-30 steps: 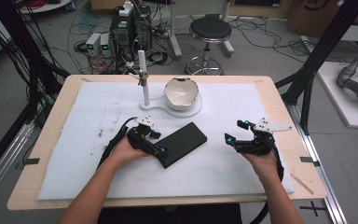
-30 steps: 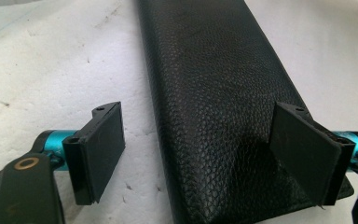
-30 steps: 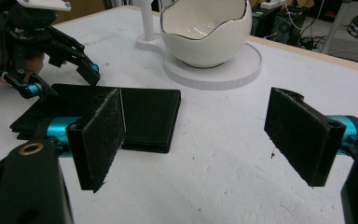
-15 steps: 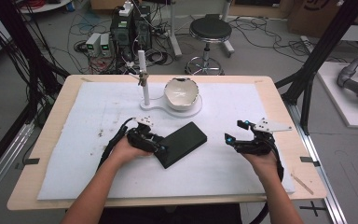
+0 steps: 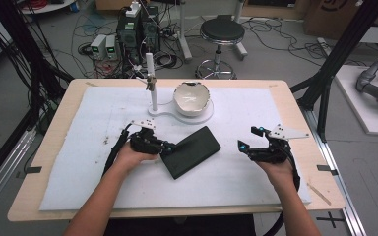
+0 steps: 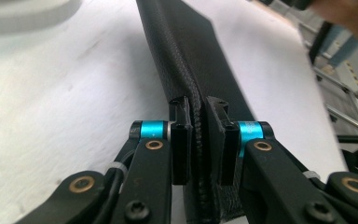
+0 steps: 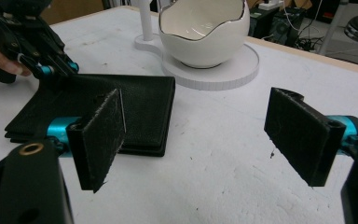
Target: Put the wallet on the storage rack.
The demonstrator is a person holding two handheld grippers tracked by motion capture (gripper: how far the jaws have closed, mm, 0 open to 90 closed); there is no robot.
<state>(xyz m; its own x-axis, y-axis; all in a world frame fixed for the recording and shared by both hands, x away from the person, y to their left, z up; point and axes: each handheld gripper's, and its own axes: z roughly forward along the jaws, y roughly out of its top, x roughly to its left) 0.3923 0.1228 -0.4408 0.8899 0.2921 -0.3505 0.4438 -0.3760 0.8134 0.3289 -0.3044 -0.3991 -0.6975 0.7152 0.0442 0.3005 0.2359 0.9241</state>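
A black leather case (image 5: 193,151) lies flat on the white mat (image 5: 93,162), slanted, near the middle. My left gripper (image 5: 170,146) is at its left end. In the left gripper view the two pads (image 6: 182,140) of my left gripper (image 6: 199,123) pinch the case's stitched edge (image 6: 191,51); the jaws have just been closing, with that edge between them. My right gripper (image 5: 247,138) hovers to the right of the case, apart from it. Its jaws (image 7: 200,135) stand wide open with nothing between them, facing the case (image 7: 121,102) and the left gripper (image 7: 51,65).
A white egg-shaped bowl (image 5: 192,98) sits on a round white base (image 5: 207,118) behind the case, with a thin white post (image 5: 151,83) on the same base. The wooden table edge (image 5: 295,108) frames the mat. A stool and cables are on the floor beyond.
The left gripper's jaws have closed onto the case's left edge. The right hand has kept still.
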